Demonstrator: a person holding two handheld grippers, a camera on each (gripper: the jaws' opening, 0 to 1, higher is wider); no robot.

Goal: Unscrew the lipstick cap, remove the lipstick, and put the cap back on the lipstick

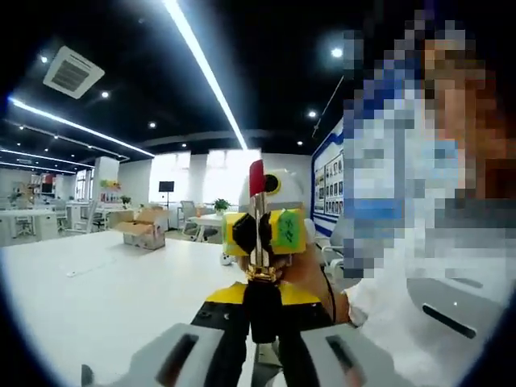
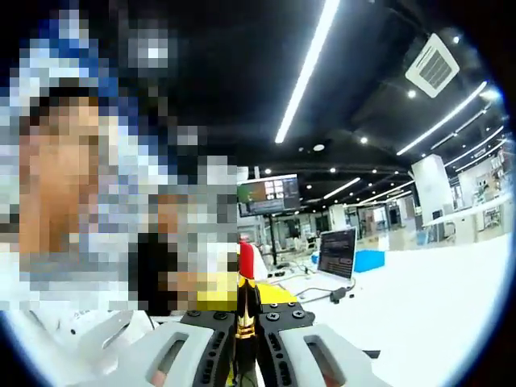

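Observation:
The lipstick (image 1: 260, 266) stands up between both grippers, its red tip (image 1: 256, 177) bare, with a gold band below it and a black base. My left gripper (image 1: 262, 322) is shut on the black base. The right gripper (image 1: 262, 234), yellow and black with green stickers, faces it and closes around the tube above the gold band. In the right gripper view the lipstick (image 2: 244, 302) rises from my right gripper (image 2: 244, 343), shut on it, red tip on top. The left gripper's yellow body (image 2: 211, 295) sits just behind.
A white table (image 1: 105, 290) spreads below. A cardboard box (image 1: 141, 230) stands at its far side. A laptop (image 2: 337, 251), a blue box (image 2: 369, 260) and cables (image 2: 322, 292) lie on the table (image 2: 427, 306). A person in a white sleeve (image 1: 419, 314) is close by.

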